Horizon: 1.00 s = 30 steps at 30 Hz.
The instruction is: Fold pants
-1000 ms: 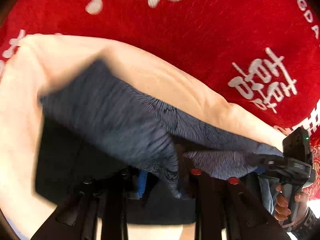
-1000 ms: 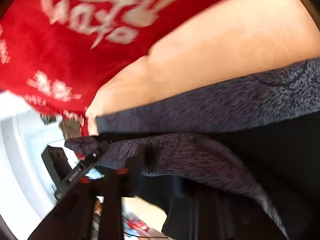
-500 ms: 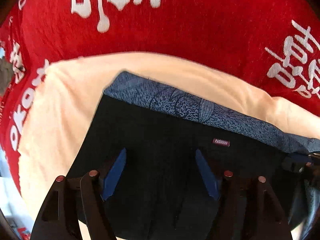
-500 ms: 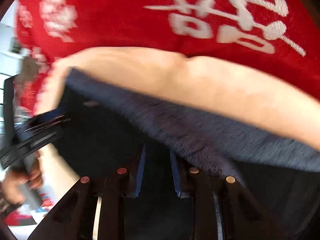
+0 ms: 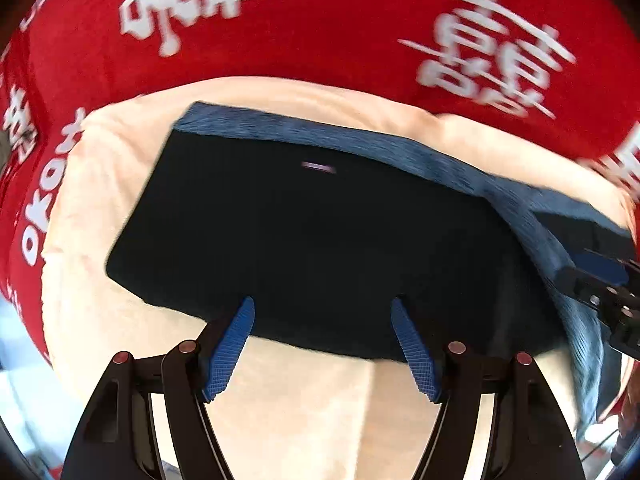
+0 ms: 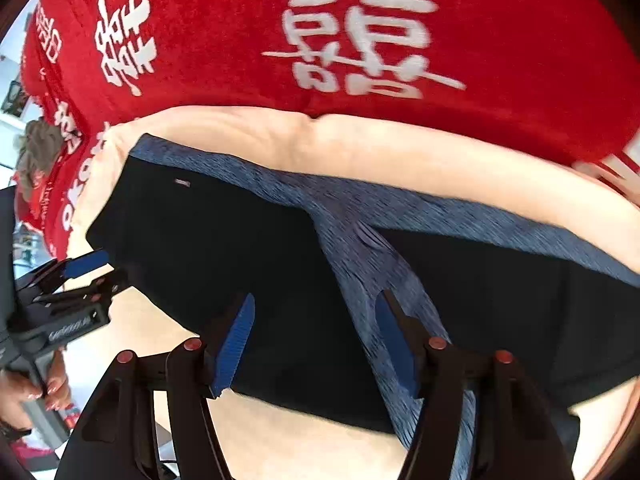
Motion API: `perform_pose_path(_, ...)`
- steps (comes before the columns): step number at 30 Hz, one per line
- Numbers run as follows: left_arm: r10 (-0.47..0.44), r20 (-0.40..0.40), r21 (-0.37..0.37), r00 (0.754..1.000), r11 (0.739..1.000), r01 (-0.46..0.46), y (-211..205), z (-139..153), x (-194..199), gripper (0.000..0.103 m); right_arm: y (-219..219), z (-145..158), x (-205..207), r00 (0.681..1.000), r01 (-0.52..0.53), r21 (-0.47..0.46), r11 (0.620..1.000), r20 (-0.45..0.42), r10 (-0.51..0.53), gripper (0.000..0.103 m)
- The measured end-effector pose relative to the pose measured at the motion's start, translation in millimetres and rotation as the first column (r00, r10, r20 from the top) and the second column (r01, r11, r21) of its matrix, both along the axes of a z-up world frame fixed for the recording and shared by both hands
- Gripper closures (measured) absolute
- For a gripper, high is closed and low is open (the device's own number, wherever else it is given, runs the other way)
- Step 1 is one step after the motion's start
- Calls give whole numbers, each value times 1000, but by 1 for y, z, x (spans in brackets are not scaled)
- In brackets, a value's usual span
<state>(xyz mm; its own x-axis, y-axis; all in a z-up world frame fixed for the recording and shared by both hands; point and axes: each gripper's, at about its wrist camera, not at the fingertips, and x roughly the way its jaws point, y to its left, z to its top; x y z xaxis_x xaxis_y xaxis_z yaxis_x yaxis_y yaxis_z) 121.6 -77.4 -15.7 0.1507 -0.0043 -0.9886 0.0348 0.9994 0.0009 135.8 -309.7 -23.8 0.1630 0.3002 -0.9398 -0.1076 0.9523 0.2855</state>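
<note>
Seen from the left wrist, the pants, black with a blue-grey band along their far edge, lie folded on a cream cloth spread over a red blanket with white characters. The left gripper hovers at the pants' near edge, jaws wide apart and empty.

From the right wrist, the right gripper is likewise spread wide, holding nothing, above a blue-grey strip crossing the black fabric. The fabric looks soft, light and limp, likely to sag and slip. Pinching a doubled edge or corner near the cream cloth's front edge seems safest.
</note>
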Motion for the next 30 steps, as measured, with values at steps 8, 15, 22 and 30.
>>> perform_pose_path(8, -187, 9, -70, 982, 980, 188, -55, 7, -36, 31, -27, 5, -61, 993, 117, -78, 990, 9, -116, 34)
perform_pose_path(15, -322, -26, -116, 947, 941, 317, -105, 4, -67, 31, -94, -12, -155, 934, 347, -66, 936, -63, -351, 34)
perform_pose_path(22, -408, -75, -152, 910, 906, 394, -186, -11, -85, 31, -193, -35, -256, 813, 553, -165, 816, -107, -573, 34)
perform_pose_path(30, -390, -146, -234, 909, 906, 352, -266, -36, -89, 31, -275, -59, -329, 689, 712, -14, 702, -180, -702, 34)
